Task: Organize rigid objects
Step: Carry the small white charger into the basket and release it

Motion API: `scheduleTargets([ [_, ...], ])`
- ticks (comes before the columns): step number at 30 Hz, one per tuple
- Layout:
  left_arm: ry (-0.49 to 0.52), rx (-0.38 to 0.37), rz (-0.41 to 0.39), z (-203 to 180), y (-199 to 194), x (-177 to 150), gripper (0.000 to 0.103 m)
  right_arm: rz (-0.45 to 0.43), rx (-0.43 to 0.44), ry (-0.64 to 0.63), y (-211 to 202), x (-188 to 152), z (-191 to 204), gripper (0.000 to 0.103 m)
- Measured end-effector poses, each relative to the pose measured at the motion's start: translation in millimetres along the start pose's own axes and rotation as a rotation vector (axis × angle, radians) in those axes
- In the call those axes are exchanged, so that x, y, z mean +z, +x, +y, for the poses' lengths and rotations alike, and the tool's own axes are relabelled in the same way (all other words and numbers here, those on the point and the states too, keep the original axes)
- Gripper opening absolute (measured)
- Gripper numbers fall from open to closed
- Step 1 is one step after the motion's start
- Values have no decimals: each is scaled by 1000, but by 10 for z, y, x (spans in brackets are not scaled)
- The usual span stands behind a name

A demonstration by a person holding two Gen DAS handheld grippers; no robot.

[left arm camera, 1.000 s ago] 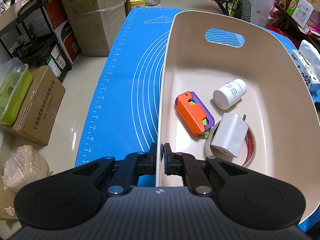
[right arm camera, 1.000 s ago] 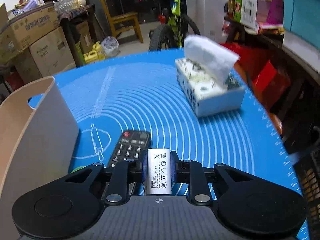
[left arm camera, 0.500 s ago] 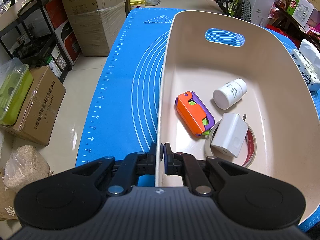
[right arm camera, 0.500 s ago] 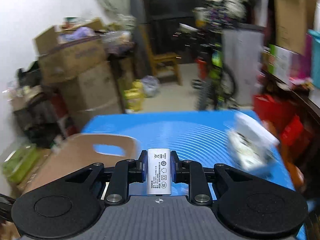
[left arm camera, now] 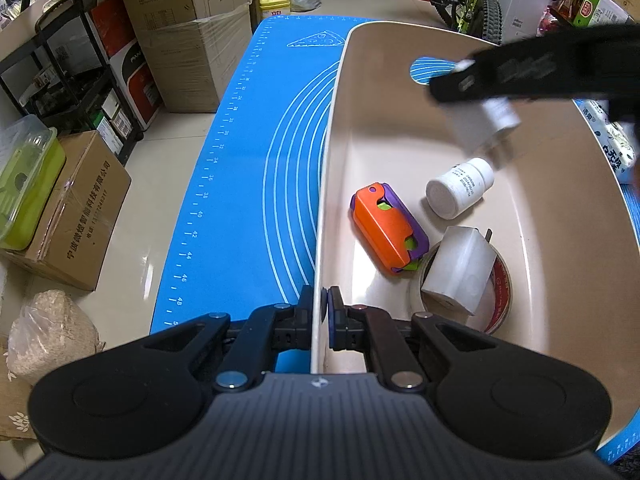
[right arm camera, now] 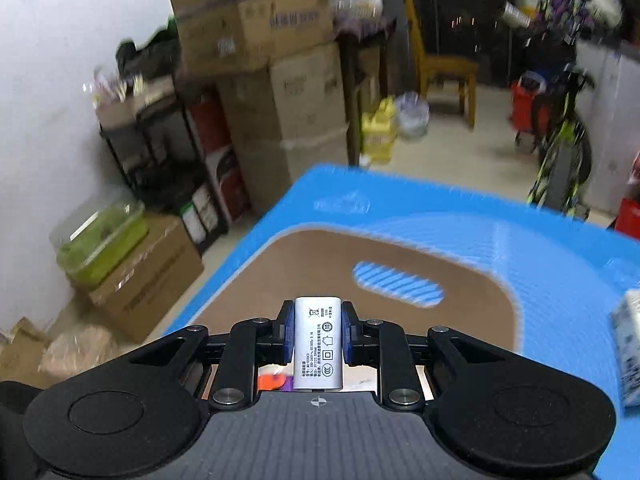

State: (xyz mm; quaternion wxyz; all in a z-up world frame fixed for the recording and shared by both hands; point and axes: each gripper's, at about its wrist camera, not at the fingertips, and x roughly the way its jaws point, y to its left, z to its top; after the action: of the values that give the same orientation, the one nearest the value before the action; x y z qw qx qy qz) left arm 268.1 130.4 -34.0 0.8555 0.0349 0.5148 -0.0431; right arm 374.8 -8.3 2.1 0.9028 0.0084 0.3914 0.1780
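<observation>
My left gripper [left arm camera: 322, 312] is shut on the near left rim of the beige bin [left arm camera: 332, 160]. Inside the bin lie an orange and purple toy [left arm camera: 388, 228], a white pill bottle [left arm camera: 458, 188] and a white plug cube [left arm camera: 456, 270] resting on a tape roll [left arm camera: 502, 292]. My right gripper [right arm camera: 319, 334] is shut on a white power adapter [right arm camera: 319, 348] with its printed label facing up. It hovers above the bin [right arm camera: 280, 264], short of the handle slot [right arm camera: 398, 284]. In the left wrist view the adapter [left arm camera: 480, 124] shows blurred over the bin's far end.
The bin stands on a blue mat [left arm camera: 248, 184]. A tissue box [right arm camera: 630, 344] sits to the bin's right. Off the table's left edge are cardboard boxes [left arm camera: 80, 216] and a black rack [left arm camera: 60, 80] on the floor; a bicycle [left arm camera: 472, 0] stands beyond.
My right gripper has swung left and up with the adapter, from over the mat beside a remote to above the bin, and now appears in the left wrist view. The left gripper has stayed put.
</observation>
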Motion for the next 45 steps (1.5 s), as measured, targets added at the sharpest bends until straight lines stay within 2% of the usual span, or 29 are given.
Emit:
scheduleTargets([
  [6,-1,-1,0,3,-4,-1,9,95,0,-26,363,-165,92,32],
  [11,0,0,0,5,-4,0,10,139,-13,-26,588,-202,117,32],
  [26,-3,-3,0,-1,0,4,10,252,-69,-7,942,-371,42,32],
  [34,-3,-3,1,-4,1,2,10,273,-69,-3,910,-361,19,34],
  [35,-3,-2,0,-6,0,2,10,266,-64,4,880,-364,10,41],
  [37,0,-1,0,-3,0,0,10,256,-59,6,832,-363,-7,47],
  [45,-2,-3,1,2,7,-8,10,180,-45,-15,391,-290,-39,55],
])
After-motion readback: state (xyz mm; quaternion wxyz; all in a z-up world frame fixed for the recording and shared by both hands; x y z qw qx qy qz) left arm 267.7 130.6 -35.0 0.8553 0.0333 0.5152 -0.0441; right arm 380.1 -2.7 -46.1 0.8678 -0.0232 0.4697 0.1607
